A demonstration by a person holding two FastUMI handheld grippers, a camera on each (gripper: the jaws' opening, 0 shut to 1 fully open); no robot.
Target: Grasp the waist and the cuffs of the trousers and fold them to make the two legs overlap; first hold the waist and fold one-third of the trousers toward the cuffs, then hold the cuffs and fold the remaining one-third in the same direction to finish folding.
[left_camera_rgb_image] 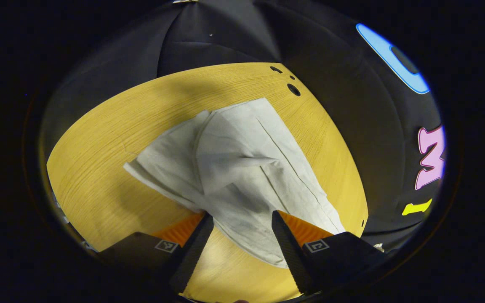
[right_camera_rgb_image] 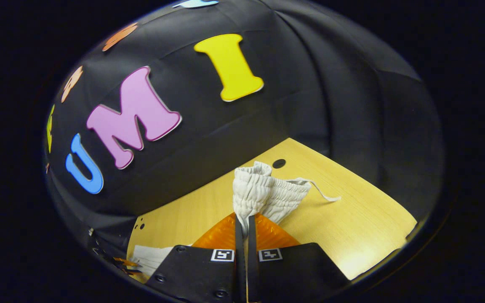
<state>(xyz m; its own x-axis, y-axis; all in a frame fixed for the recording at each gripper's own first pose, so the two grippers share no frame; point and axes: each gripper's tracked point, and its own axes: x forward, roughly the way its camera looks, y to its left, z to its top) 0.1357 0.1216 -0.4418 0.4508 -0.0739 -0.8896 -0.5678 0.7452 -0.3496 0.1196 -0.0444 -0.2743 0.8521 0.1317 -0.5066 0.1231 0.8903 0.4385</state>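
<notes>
- Left gripper view: the trousers (left_camera_rgb_image: 242, 168), pale and off-white, are seen spread over the wooden table (left_camera_rgb_image: 99, 168), with a raised fold running through the middle of the cloth.
- The left gripper (left_camera_rgb_image: 242, 221) is held just above the near edge of the trousers; its fingers are spread wide, with cloth and bare table seen between them, and nothing is gripped.
- Small dark holes (left_camera_rgb_image: 293, 89) are seen in the table near its far edge.
- Right gripper view: the right gripper (right_camera_rgb_image: 246, 221) is pressed together on the gathered elastic waist (right_camera_rgb_image: 263, 191) of the trousers, which is bunched upward beyond the fingertips.
- A drawstring (right_camera_rgb_image: 324, 193) is trailed from the waist onto the table to the right.
- More pale cloth (right_camera_rgb_image: 150, 257) is seen lying on the table at the lower left.
</notes>
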